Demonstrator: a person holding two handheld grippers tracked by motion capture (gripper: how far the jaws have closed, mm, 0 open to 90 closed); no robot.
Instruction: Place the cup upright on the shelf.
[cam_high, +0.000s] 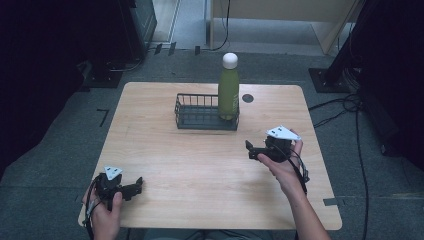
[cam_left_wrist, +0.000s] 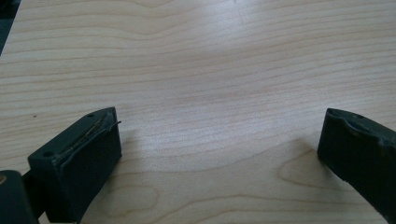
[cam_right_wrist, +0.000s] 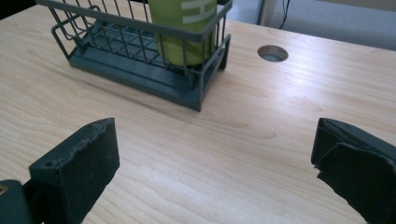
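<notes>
I'm holding my right gripper (cam_high: 252, 150) w/ jaws spread wide, nothing btwn them, over the table (cam_high: 200, 160) near the basket (cam_high: 200, 117). The green bottle (cam_high: 228, 90) is standing upright inside the basket's right end. My left gripper (cam_high: 132, 187) is sitting at the near-left corner, jaws also gaping wide, gripping nothing, well apart from the basket.
</notes>
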